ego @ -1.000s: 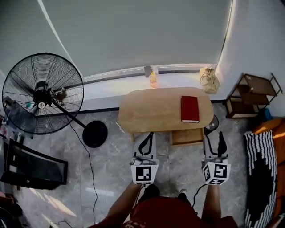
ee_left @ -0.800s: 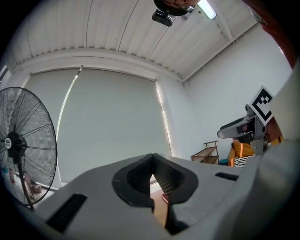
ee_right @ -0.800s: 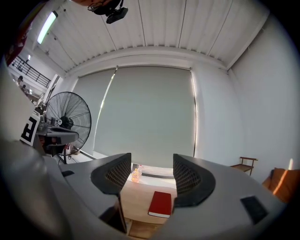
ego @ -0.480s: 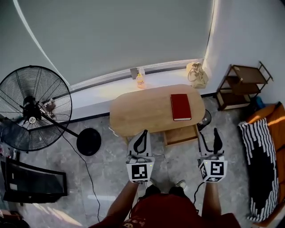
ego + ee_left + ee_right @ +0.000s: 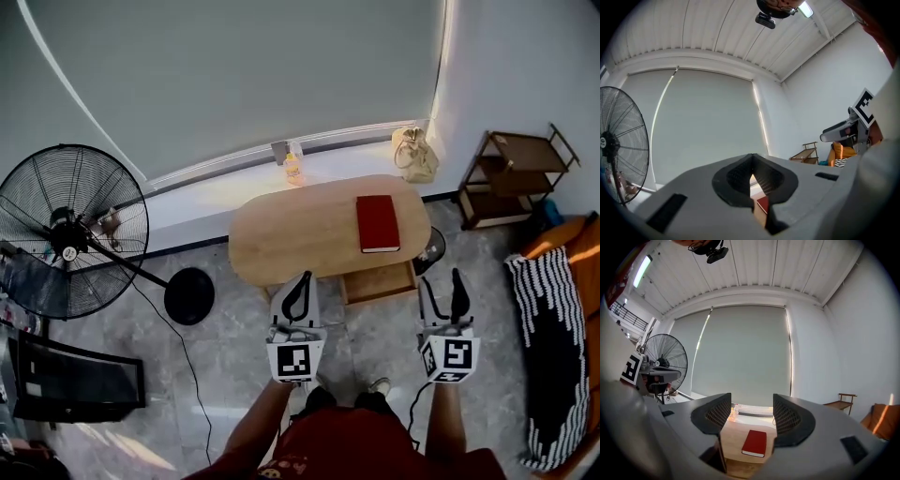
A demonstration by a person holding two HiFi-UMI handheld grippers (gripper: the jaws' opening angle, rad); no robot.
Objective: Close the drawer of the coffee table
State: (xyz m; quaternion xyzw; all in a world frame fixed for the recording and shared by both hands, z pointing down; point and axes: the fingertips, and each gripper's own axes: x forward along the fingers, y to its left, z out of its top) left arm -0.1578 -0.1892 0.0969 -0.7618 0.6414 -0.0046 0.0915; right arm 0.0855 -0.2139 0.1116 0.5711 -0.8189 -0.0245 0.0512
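The oval wooden coffee table (image 5: 300, 234) stands under the window with a red book (image 5: 378, 223) on its right half. Its drawer (image 5: 379, 281) is pulled out toward me below the book. My left gripper (image 5: 300, 284) is shut with nothing in it and hangs just before the table's near edge, left of the drawer. My right gripper (image 5: 441, 292) is open and empty, a little right of the drawer's front corner and apart from it. The right gripper view looks between the wide jaws (image 5: 751, 416) at the book (image 5: 754, 442) and the drawer (image 5: 743, 470).
A large black pedestal fan (image 5: 70, 230) with its round base (image 5: 190, 295) stands at the left. A brown wire shelf (image 5: 506, 178) is at the right wall, and a striped cushion (image 5: 548, 356) lies below it. A bag (image 5: 414, 155) and a bottle (image 5: 293, 169) sit on the window ledge.
Both grippers have edged forward toward the table and the head view has swung a little. The drawer stays pulled out. The jaws have not changed.
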